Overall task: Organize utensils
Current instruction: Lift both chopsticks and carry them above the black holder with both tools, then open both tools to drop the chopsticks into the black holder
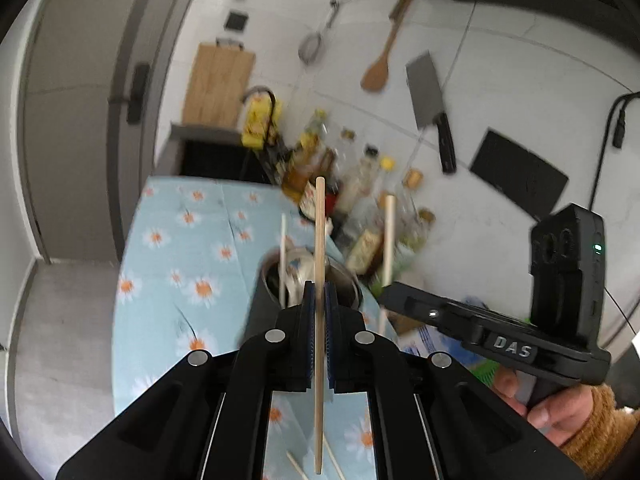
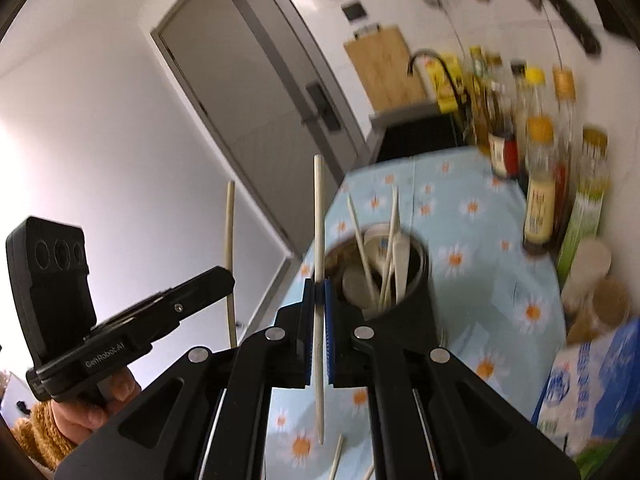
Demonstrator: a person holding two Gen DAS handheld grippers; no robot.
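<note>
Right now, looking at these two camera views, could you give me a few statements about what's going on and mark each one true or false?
1. Each hand-held gripper is clamped on a chopstick. True: the left hand-held gripper holds a chopstick, and the right hand-held gripper holds another chopstick.
2. The metal utensil cup is empty. False: it already holds chopsticks and a pale spoon.
3. The tablecloth is plain red. False: it is light blue with daisies.
4. A cleaver hangs on the wall. True.
5. Loose chopsticks lie on the cloth. True.
</note>
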